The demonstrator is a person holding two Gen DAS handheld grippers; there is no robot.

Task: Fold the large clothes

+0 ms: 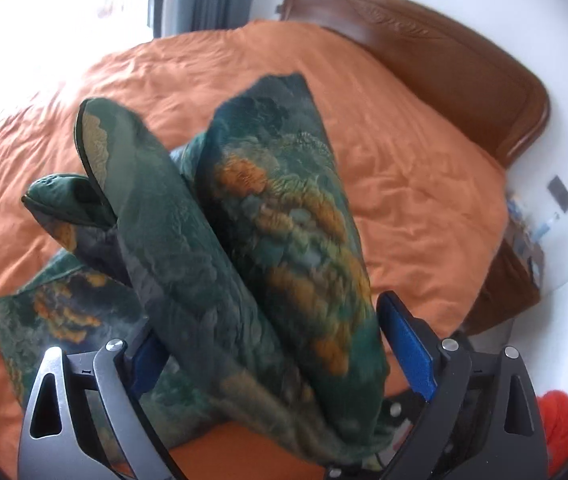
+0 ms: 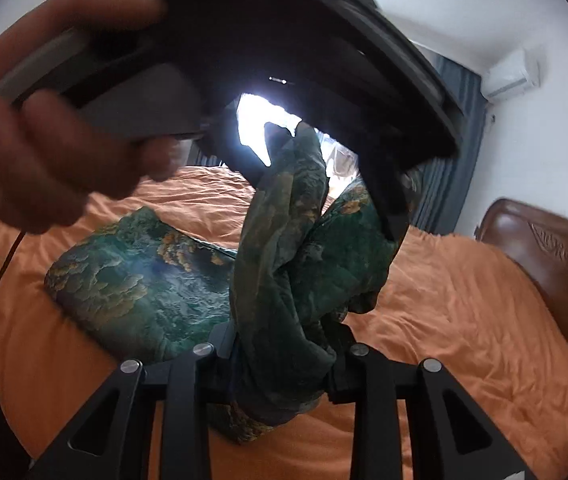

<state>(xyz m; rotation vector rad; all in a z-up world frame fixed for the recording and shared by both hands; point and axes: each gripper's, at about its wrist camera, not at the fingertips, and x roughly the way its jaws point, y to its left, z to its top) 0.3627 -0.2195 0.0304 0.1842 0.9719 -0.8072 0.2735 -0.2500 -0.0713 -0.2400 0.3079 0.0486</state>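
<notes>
My right gripper [image 2: 284,364] is closed on a bunched fold of the green garment [image 2: 143,280], which hangs soft and light over the bed [image 2: 464,320] middle. My left gripper [image 1: 279,352] seems to pinch it too; I would hold hems.

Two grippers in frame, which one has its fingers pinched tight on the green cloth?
The right gripper: its fingers are bunched tight on the green cloth. The left gripper stands wide, cloth draped between its blue pads.
</notes>
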